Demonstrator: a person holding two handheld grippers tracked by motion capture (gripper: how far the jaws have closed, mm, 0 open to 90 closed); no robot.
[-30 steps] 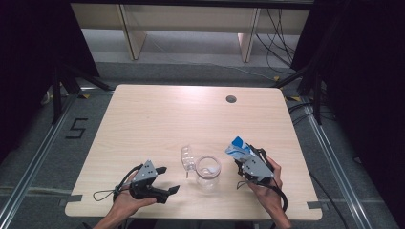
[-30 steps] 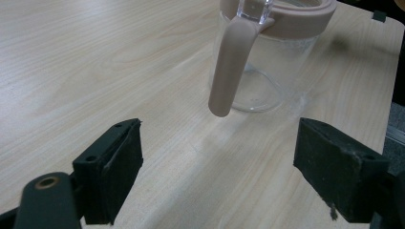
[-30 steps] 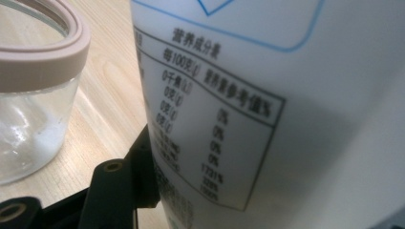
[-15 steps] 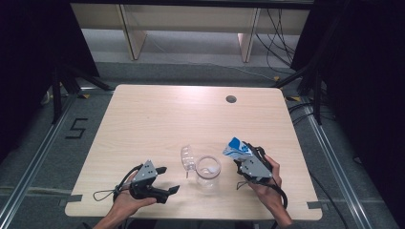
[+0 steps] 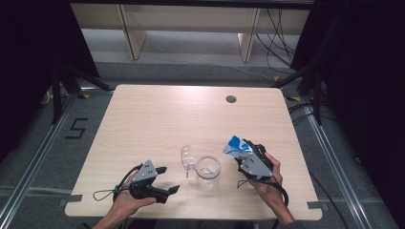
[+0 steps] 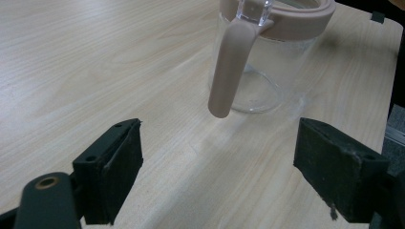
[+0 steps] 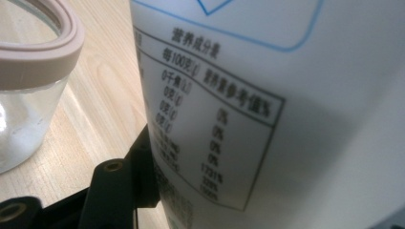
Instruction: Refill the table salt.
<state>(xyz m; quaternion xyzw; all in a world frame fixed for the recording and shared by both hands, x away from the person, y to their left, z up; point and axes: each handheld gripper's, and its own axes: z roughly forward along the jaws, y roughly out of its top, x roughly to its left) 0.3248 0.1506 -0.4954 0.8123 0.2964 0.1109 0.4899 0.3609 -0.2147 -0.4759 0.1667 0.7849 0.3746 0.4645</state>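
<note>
A: Wide look first: a pale wooden counter [image 5: 157, 124], bare apart from the work near the front edge. Why so close in?

B: It keeps everything within reach of both hands. The clear glass jar [image 5: 208, 171] stands upright between the grippers, its mouth open and the hinged lid [image 5: 188, 158] flipped back to its left, so I judge it ready to be filled.

A: And the right gripper [image 5: 244, 153]?

B: Clamped on a white-and-blue pouch [image 5: 237, 147], holding it just beside the jar's right, tilted towards it. In the right gripper view the nutrition panel [image 7: 215, 129] sits hard against one jaw.

A: The left gripper [image 5: 167, 180]?

B: Jaws spread wide, nothing between them, low over the counter, facing the jar's beige clasp [image 6: 231, 67]; probably placed to steady the jar.
</note>
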